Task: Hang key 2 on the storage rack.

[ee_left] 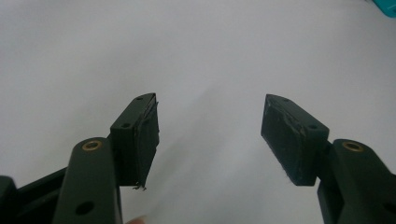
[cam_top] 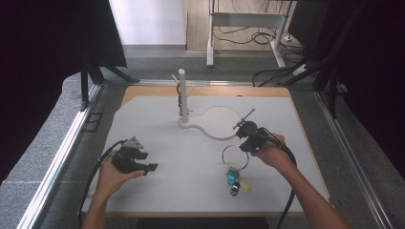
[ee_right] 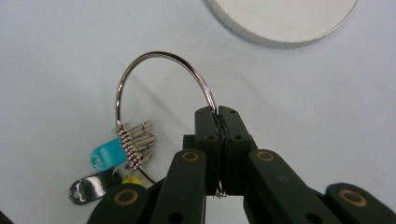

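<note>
At the left of the white surface [cam_top: 191, 181], the left claw [cam_top: 152, 167] rests low in the person's hand, its jaws standing wide apart with nothing between them. Farther back, near the middle, a white post [cam_top: 182, 95] stands upright on a curved white base [cam_top: 217, 136]. To the right, the right claw [ee_right: 218, 114] is pinched tight on the wire of a large metal key ring [ee_right: 154, 60], whose blue tag [ee_right: 107, 156] and keys [cam_top: 235, 188] hang down toward the surface.
</note>
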The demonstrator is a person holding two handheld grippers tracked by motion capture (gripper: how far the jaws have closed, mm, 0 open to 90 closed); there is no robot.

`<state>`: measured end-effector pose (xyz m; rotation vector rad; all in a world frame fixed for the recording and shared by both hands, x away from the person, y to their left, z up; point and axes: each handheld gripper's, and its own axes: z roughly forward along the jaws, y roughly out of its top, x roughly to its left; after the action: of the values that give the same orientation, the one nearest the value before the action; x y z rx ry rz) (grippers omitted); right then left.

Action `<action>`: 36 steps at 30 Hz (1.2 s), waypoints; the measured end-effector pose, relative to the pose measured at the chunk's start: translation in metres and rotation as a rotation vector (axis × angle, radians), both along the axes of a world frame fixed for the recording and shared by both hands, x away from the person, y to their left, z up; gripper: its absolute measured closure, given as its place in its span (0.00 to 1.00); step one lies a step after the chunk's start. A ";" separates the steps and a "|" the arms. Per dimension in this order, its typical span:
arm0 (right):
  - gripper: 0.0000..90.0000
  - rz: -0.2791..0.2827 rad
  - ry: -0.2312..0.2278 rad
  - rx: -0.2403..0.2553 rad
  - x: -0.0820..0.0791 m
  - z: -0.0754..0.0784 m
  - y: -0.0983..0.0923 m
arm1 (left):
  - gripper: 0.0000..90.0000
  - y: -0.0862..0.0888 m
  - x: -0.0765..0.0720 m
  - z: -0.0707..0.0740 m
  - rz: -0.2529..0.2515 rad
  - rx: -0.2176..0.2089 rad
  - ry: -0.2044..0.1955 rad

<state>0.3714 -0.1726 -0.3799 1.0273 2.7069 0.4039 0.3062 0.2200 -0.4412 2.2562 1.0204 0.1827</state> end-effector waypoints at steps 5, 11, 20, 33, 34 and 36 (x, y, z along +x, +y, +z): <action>0.98 0.004 -0.025 0.009 0.003 0.017 0.000 | 0.42 0.002 0.000 0.001 0.002 -0.006 -0.002; 0.98 0.004 -0.046 0.035 0.007 0.027 -0.001 | 0.42 0.001 0.000 0.000 0.002 -0.008 -0.001; 0.98 0.005 -0.091 0.043 0.014 0.047 0.003 | 0.42 0.003 0.000 0.000 0.007 -0.019 0.006; 0.98 0.009 -0.129 0.054 0.035 0.071 0.015 | 0.42 0.003 0.001 -0.002 0.002 -0.023 0.012; 0.98 0.010 -0.130 0.052 0.036 0.072 0.016 | 0.42 0.003 0.001 -0.002 0.002 -0.023 0.012; 0.98 0.010 -0.139 0.047 0.040 0.073 0.017 | 0.42 0.004 0.001 -0.001 0.006 -0.026 0.010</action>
<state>0.4113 -0.1555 -0.3065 0.9610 2.5915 0.5230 0.3074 0.2241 -0.4425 2.2330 1.0299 0.1598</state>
